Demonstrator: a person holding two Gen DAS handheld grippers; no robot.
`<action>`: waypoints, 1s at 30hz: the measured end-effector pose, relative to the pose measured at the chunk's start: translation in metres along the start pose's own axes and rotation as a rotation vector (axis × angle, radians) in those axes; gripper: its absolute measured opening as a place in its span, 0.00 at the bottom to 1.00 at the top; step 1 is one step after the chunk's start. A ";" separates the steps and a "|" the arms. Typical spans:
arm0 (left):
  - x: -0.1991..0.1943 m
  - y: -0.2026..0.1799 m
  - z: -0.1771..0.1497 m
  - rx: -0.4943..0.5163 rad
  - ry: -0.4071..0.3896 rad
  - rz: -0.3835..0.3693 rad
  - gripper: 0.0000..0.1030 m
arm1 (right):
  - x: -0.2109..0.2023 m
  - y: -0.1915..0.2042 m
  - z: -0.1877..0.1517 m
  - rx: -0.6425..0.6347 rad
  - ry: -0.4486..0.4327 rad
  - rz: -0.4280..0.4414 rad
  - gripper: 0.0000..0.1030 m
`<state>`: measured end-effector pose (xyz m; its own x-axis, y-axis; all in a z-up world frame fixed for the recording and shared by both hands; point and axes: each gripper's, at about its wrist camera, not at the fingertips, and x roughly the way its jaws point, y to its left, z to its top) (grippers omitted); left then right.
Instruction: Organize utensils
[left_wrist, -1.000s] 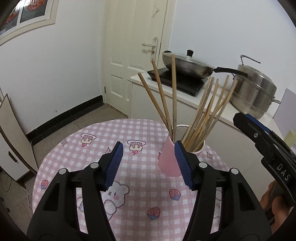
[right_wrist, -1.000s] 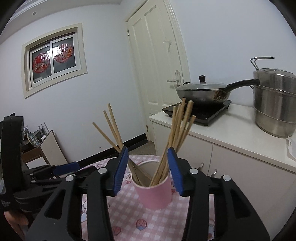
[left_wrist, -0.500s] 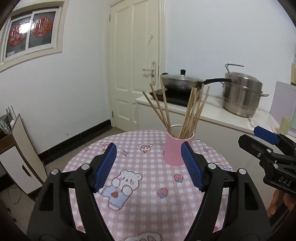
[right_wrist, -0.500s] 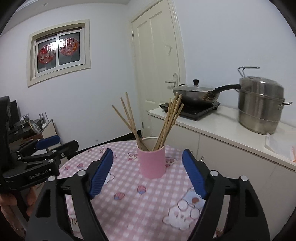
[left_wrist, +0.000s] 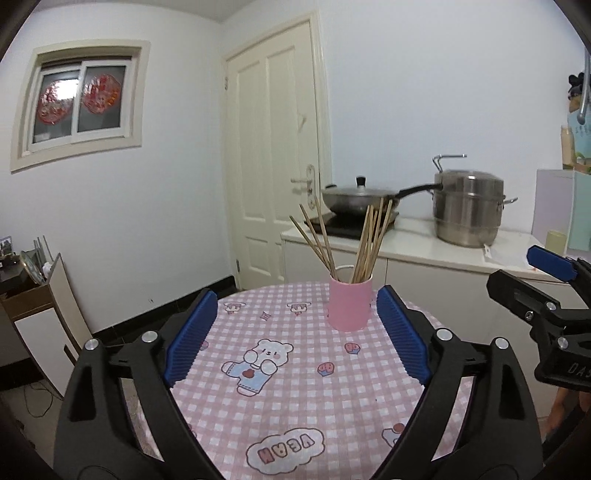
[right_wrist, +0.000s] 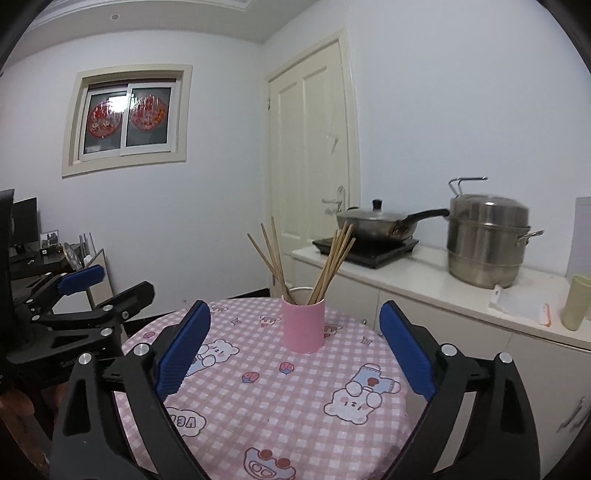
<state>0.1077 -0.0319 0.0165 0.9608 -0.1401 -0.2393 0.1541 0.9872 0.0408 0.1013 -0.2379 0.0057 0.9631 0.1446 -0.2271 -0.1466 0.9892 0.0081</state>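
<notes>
A pink cup (left_wrist: 349, 304) holding several wooden chopsticks (left_wrist: 364, 243) stands upright near the far edge of the round table with its pink checked cloth (left_wrist: 295, 398). My left gripper (left_wrist: 295, 302) hangs over the near half of the table, well short of the cup; its jaws are opening and nothing is between them. The right gripper (right_wrist: 294, 308) is likewise back from the pink cup (right_wrist: 303, 323) and chopsticks (right_wrist: 332, 262), its jaws opening and empty. Each gripper shows at the edge of the other's view: right gripper (left_wrist: 524, 275), left gripper (right_wrist: 110, 282).
Behind the table runs a white counter (right_wrist: 424, 284) with a lidded wok (right_wrist: 376, 223) on a black hob, a steel steamer pot (right_wrist: 484, 240), a pale green cup (right_wrist: 576, 302) and paper. A cream door (left_wrist: 277, 166) is beyond. Low furniture stands at the left (left_wrist: 40, 314).
Both grippers have drawn back from the cup, which now looks smaller and farther away. Both pairs of jaws have spread wider. The chopsticks stay in the cup.
</notes>
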 end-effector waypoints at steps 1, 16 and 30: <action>-0.006 0.001 -0.001 -0.008 -0.012 0.004 0.86 | -0.006 0.000 -0.001 0.003 -0.010 -0.008 0.89; -0.066 -0.002 -0.010 -0.046 -0.127 -0.019 0.91 | -0.053 0.010 -0.008 0.010 -0.099 -0.020 0.92; -0.076 -0.009 -0.017 -0.016 -0.150 0.033 0.94 | -0.062 0.015 -0.019 0.011 -0.100 -0.017 0.92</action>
<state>0.0288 -0.0293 0.0177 0.9891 -0.1158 -0.0905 0.1190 0.9924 0.0301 0.0354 -0.2320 0.0011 0.9831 0.1295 -0.1293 -0.1285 0.9916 0.0163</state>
